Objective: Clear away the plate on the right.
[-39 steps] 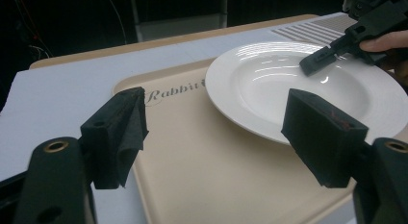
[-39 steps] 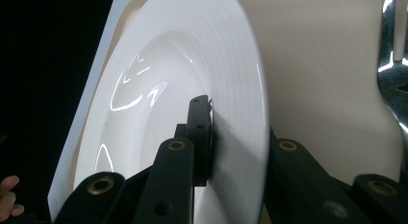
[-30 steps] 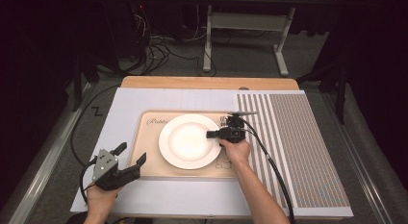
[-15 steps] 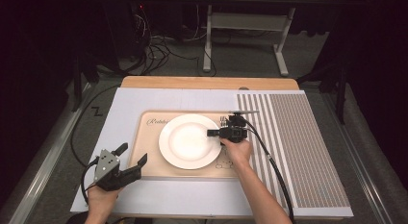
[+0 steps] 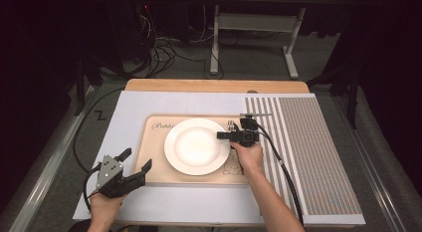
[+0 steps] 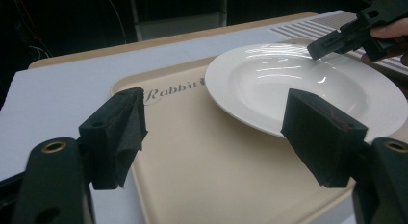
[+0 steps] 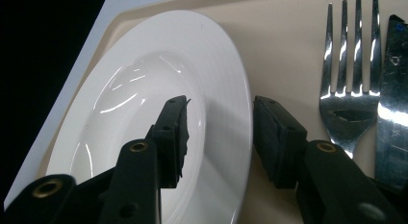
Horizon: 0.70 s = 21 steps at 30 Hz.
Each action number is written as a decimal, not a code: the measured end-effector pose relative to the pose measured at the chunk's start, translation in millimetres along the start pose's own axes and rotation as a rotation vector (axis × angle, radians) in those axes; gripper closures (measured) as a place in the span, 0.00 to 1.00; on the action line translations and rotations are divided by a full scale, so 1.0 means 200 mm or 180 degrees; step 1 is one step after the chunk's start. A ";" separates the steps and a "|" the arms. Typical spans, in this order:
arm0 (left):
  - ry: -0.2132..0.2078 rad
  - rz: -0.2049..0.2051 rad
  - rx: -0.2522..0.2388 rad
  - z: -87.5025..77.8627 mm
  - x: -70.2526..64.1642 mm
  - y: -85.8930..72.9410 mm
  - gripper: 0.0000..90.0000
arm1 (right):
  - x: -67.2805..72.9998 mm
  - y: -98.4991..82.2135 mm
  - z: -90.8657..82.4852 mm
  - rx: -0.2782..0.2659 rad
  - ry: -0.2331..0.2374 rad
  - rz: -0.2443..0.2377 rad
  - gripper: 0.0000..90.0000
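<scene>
White round ceramic plate point(image 5: 197, 146) set on beige plastic tray point(image 5: 149, 165), right gripper point(image 7: 219, 137) just opening astride its rim, left gripper point(image 5: 133, 165) open, idle.

Right gripper point(image 7: 219, 137): fingers point(image 7: 174, 135) straddle the plate's rim, parted, just been opening
Plate point(image 7: 144, 89): white, on beige tray point(image 7: 288, 41)
Fork point(image 7: 350, 89): beside plate, tines up-frame
Knife point(image 7: 393, 89): right of fork

Both grippers held low, jaws parted

The right gripper point(image 5: 223, 136) has just been opening, jaws pointing left; the left gripper point(image 5: 135, 161) rests with jaws spread wide, forearm entering from below.
</scene>
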<state>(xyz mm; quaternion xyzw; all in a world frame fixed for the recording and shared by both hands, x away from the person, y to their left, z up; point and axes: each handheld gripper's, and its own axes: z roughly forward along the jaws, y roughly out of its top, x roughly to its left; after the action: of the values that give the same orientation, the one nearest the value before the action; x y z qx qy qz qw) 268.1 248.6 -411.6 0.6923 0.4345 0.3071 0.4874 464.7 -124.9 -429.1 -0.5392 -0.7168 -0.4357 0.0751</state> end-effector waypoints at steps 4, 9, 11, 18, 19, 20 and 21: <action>-0.0001 -0.0001 -0.0001 0.00 0.00 0.00 0.27 | -0.01 0.00 -0.01 -0.0025 -0.0010 -0.0005 0.64; 0.0002 -0.0008 -0.0001 0.00 0.00 0.00 0.27 | -0.01 0.00 -0.04 -0.0068 0.0019 -0.0025 0.63; 0.0000 -0.0007 0.0000 0.00 0.00 0.00 0.27 | -0.01 0.00 -0.05 -0.0098 0.0022 -0.0020 0.63; 0.0010 -0.0004 0.0014 0.00 0.00 0.00 0.27 | -0.04 -0.01 -0.10 -0.0207 0.0089 0.0052 0.60; 0.0012 -0.0011 0.0006 0.00 0.00 0.00 0.27 | -0.04 -0.01 -0.10 -0.0226 0.0105 0.0070 0.60; 0.0014 -0.0011 0.0004 0.00 0.00 0.00 0.27 | -0.05 -0.01 -0.11 -0.0239 0.0120 0.0089 0.60; 0.0015 -0.0012 0.0004 0.00 0.00 0.00 0.27 | -0.05 -0.01 -0.12 -0.0249 0.0135 0.0100 0.59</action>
<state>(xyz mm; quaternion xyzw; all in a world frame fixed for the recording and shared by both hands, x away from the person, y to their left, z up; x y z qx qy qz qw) 268.2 249.5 -412.0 0.6911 0.4371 0.3076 0.4865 458.8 -148.6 -421.3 -0.5436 -0.6889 -0.4734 0.0761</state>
